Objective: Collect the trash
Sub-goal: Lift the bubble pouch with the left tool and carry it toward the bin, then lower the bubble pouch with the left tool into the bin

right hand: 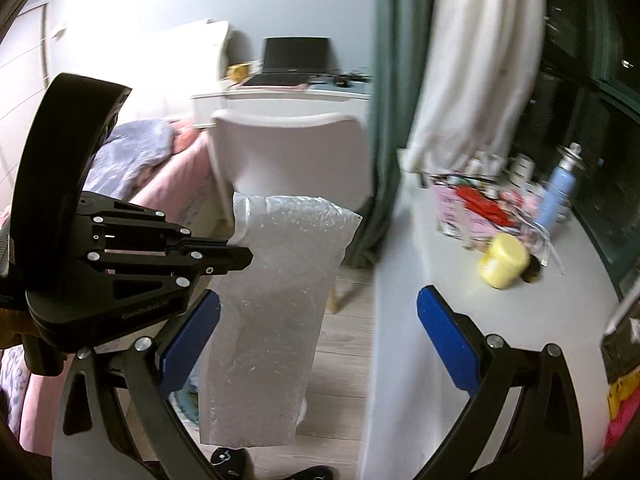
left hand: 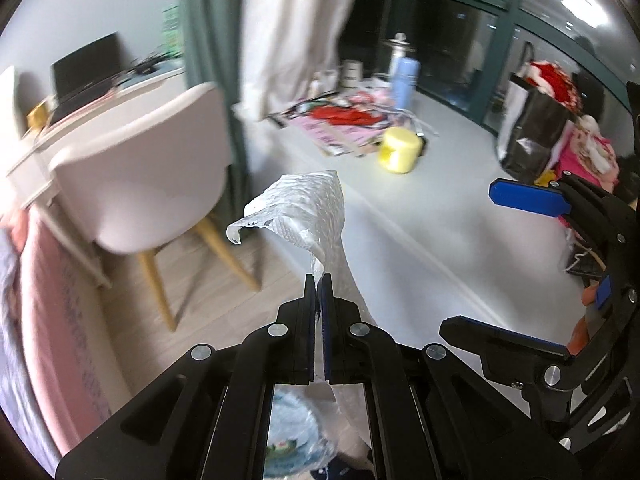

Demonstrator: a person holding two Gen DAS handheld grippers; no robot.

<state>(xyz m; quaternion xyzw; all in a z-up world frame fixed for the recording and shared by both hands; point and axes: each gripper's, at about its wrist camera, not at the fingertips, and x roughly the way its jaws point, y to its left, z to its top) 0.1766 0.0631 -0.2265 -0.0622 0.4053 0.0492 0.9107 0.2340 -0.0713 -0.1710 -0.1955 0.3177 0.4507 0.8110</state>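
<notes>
A sheet of clear bubble wrap (left hand: pixel 304 208) hangs in the air, pinched at one edge by my left gripper (left hand: pixel 319 280), which is shut on it. In the right wrist view the same bubble wrap (right hand: pixel 276 320) hangs down long and flat from the left gripper (right hand: pixel 240 256). My right gripper (right hand: pixel 320 296) stands open just to the right of the sheet, its blue pads (right hand: pixel 448 336) wide apart and holding nothing. From the left wrist the right gripper (left hand: pixel 468 260) shows at the right edge. Something white and light blue (left hand: pixel 288 440) lies below the sheet, mostly hidden.
A pale chair (left hand: pixel 140 176) stands at a white desk with a laptop (left hand: pixel 86 68), beside a pink-covered bed (right hand: pixel 160 168). On the grey window platform lie a yellow tub (left hand: pixel 400 148), a blue bottle (left hand: pixel 404 80), scattered magazines (left hand: pixel 340 128) and a dark bag (left hand: pixel 528 136). Curtains (left hand: pixel 292 32) hang behind.
</notes>
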